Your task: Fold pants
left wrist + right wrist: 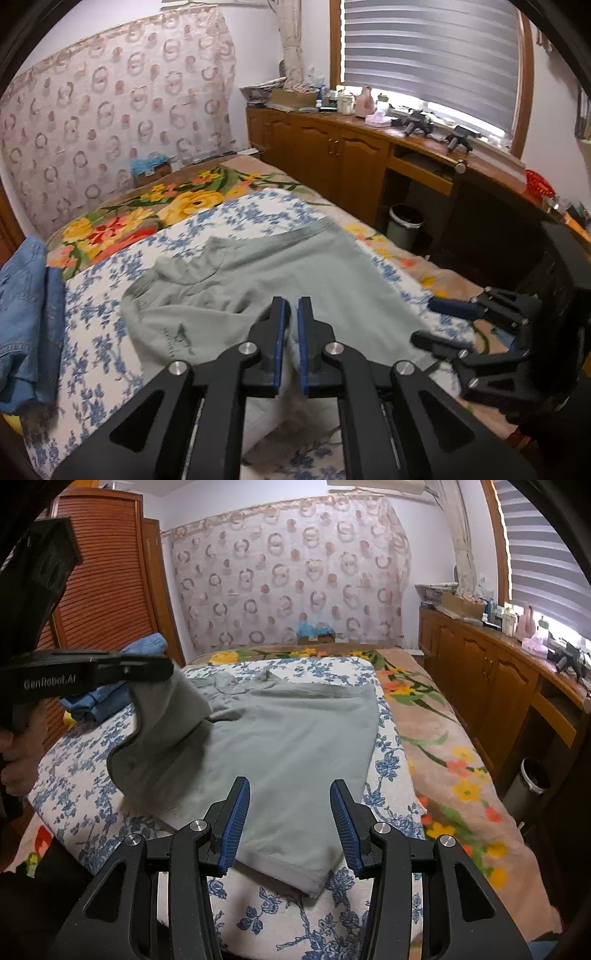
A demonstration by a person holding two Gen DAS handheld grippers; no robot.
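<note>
Lying spread on the blue-flowered sheet (92, 775) of the bed, the grey-green pants (288, 746), with one hem end nearest the right gripper (290, 821) and a folded blue denim garment (107, 698) just beyond the sheet's far left side. Left gripper (291, 345): pads nearly together, pinching one leg end of the pants, that cloth raised off the sheet and hanging in a curl, as the right wrist view shows. Right gripper: pads wide apart, poised over the other leg end, gripping nothing. Likely step: taking the second hem so both ends travel together toward the waistband. Best done by closing low on the hem's corner, catching all layers, matching the left's height, then carrying both over evenly to avoid a skewed crease. Risk: uneven lift dragging the sheet or bunching the seat.
</note>
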